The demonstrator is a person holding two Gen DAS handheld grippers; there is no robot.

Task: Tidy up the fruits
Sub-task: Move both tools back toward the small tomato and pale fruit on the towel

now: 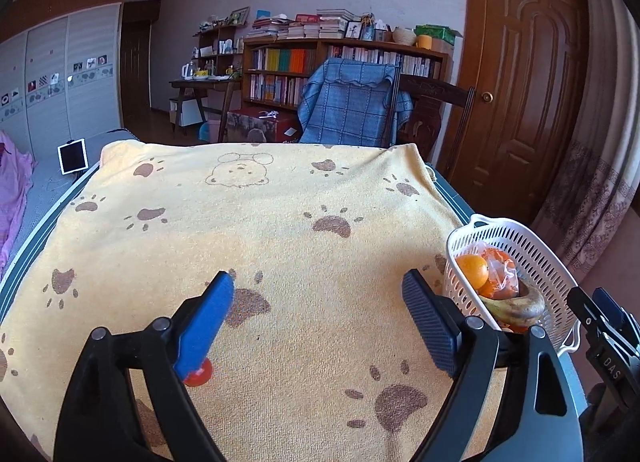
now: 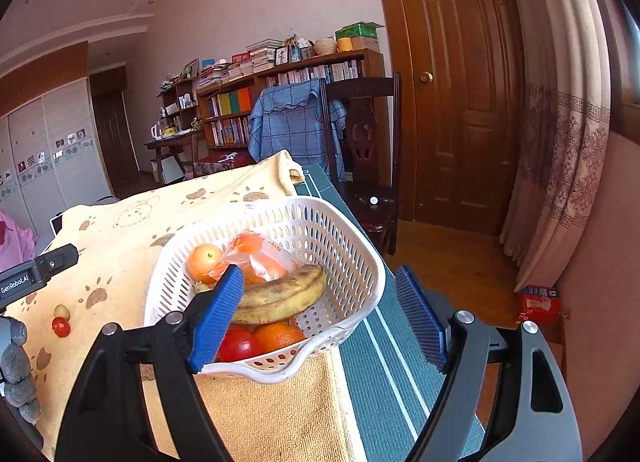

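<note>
Gathering loose fruit into the basket (image 2: 352,246).
Both tools, left tool (image 1: 318,302) and right tool (image 2: 320,314), were spread and empty; a small tomato (image 2: 61,326) lay outside on the counter (image 1: 280,254).

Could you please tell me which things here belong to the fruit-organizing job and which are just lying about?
Belongs to the job:
- white perforated plastic basket
- spotted yellow banana in it
- round orange
- small red tomato loose on the paw-print yellow towel
- small pale fruit beside it

Lying about:
- blue checked blanket on a chair
- white tablet
</note>
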